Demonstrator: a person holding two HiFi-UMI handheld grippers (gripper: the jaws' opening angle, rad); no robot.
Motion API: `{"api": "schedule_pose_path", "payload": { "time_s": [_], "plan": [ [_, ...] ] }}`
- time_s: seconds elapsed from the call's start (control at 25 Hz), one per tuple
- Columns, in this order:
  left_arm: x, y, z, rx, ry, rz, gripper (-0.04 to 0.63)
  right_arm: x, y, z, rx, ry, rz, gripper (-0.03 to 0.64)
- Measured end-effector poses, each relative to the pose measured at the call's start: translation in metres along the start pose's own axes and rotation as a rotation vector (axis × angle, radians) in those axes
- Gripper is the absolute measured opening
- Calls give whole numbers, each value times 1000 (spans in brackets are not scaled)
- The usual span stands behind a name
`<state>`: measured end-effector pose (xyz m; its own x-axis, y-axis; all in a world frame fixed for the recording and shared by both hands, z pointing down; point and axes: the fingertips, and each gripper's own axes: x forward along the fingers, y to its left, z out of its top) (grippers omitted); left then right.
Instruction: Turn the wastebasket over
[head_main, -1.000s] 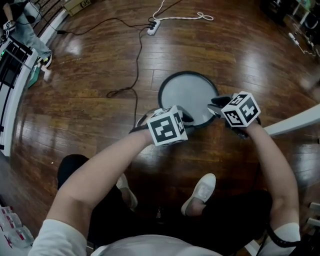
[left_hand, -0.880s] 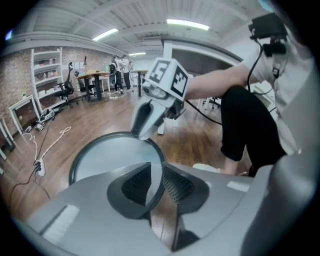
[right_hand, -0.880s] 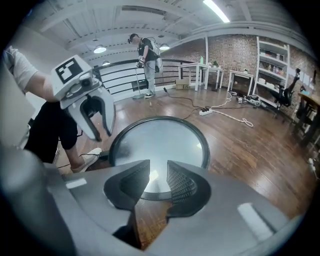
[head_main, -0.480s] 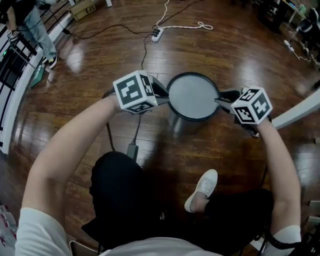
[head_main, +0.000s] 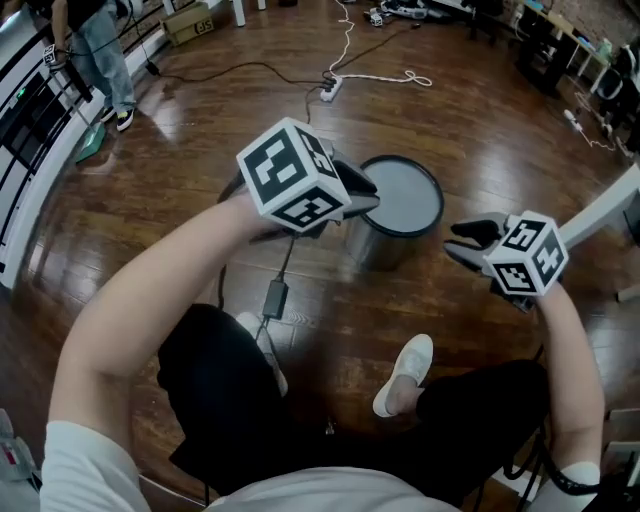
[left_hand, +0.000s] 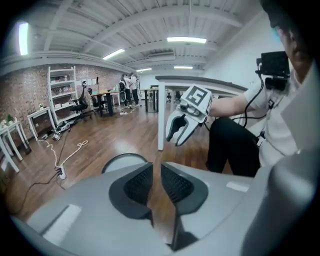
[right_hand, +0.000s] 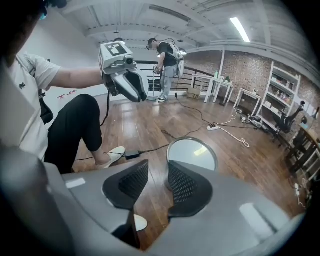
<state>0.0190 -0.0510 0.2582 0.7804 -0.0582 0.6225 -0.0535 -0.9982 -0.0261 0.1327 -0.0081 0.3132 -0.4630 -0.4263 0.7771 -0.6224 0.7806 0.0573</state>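
Note:
The wastebasket (head_main: 400, 205) stands on the wooden floor as a metal cylinder with a flat grey round face in a black rim on top. It also shows in the left gripper view as the wastebasket (left_hand: 125, 160) and in the right gripper view as the wastebasket (right_hand: 192, 152). My left gripper (head_main: 362, 196) hangs raised over its left rim, shut with nothing between the pads (left_hand: 140, 185). My right gripper (head_main: 462, 240) is off to the basket's right, apart from it; its jaws are opening and empty. Each gripper sees the other: right gripper (left_hand: 180, 130), left gripper (right_hand: 132, 85).
A black cable with a power adapter (head_main: 275, 297) lies left of the basket. A white power strip (head_main: 330, 88) and cord lie farther off. A white table leg (head_main: 600, 215) crosses at the right. My shoe (head_main: 405, 375) is near the basket. Another person (head_main: 95, 40) stands far left.
Both grippers were at the basket's rim. They have let go and risen. The left one now hangs above the left rim; the right one has drawn off to the right.

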Motion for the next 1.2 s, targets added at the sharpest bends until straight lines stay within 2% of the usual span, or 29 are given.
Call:
{"api": "schedule_pose_path", "payload": {
  "time_s": [0.2, 0.32, 0.44, 0.68, 0.92, 1.2],
  "plan": [
    [3, -74, 12, -16, -90, -91, 80, -28, 50, -18, 0, -19, 49, 149],
    [4, -95, -7, -31, -76, -107, 91, -35, 71, -26, 9, -43, 73, 159],
    [1, -99, -19, -19, -39, -90, 97, -43, 78, -26, -4, -63, 62, 163],
    [-14, -112, -43, -71, -21, -60, 100, -47, 84, -23, -6, -117, 86, 164],
    [-19, -114, -41, -95, -31, -25, 100, -44, 92, -17, -69, -105, 99, 154],
    [-14, -114, -42, -87, -18, -11, 100, -48, 87, -24, -67, -107, 78, 146]
  ]
}}
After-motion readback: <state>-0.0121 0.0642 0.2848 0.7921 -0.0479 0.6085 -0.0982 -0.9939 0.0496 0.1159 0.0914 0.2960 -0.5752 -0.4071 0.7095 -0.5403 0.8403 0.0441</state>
